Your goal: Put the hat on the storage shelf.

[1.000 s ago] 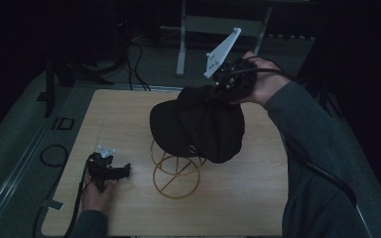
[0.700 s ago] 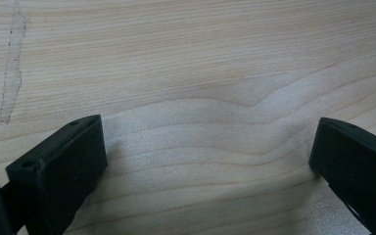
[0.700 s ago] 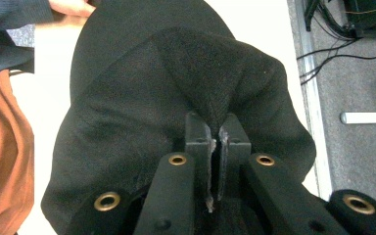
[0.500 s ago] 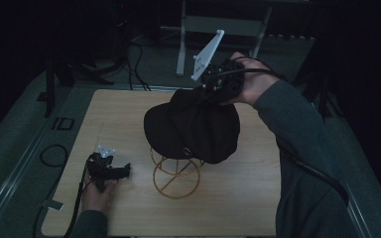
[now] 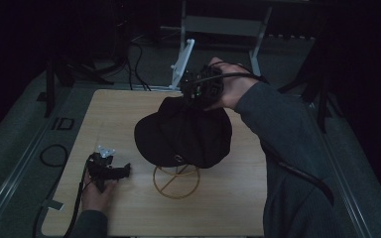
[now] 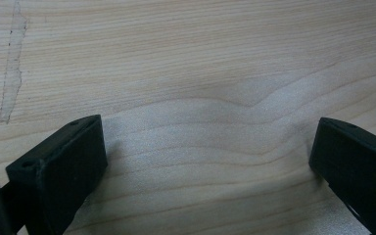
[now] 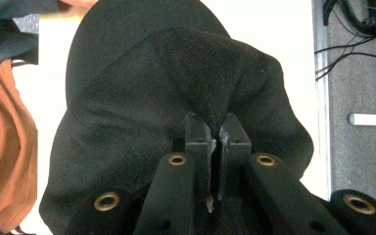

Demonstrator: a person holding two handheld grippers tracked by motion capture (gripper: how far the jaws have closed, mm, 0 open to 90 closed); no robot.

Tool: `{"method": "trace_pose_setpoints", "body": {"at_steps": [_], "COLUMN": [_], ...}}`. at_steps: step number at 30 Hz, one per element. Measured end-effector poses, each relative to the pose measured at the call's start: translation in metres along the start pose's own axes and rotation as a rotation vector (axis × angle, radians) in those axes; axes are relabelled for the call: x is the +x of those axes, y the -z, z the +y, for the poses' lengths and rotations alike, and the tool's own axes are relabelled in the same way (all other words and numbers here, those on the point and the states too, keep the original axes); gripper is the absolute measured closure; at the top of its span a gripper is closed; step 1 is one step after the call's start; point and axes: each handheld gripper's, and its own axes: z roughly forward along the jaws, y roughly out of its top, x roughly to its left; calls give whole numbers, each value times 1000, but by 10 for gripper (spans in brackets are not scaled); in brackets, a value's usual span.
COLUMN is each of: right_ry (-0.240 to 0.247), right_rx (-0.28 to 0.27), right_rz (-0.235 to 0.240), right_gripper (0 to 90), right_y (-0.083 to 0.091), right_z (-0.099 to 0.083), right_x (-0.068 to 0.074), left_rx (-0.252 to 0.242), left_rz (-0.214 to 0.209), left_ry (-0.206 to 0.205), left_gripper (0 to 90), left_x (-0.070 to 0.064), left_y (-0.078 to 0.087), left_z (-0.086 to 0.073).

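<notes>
Right gripper (image 7: 214,147) jaws pinched together; left gripper (image 6: 208,161) jaws spread.

Dim lab, wooden table (image 5: 228,208), floor cables (image 5: 139,54)

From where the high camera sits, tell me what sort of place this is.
Probably a dim recording workspace rather than a home or shop: a bare wooden table with cables running over the floor behind it, a metal frame at the back, and a black cap over a gold wire stand.

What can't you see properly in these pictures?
- Top of the gold wire stand, high view: the black cap covers it.
- Cap fabric inside the right gripper, right gripper view: its shut jaws hide it.
- Cap's front, high view: too dark.
</notes>
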Motion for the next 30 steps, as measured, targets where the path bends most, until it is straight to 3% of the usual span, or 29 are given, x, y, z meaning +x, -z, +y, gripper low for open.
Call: {"method": "trace_pose_setpoints", "body": {"at_steps": [16,30], "right_ry": [24,27], "right_rx": [70,90], "right_rz": [57,84], "right_gripper": [847,817], "right_y": [-34,-51], "right_z": [19,20], "right_x": [7,10], "left_rx": [0,0], "left_rz": [0,0], "left_ry": [-1,0], "left_gripper": [1,1], "left_x": [0,0], "left_y": [0,0], "left_z": [0,0]}}
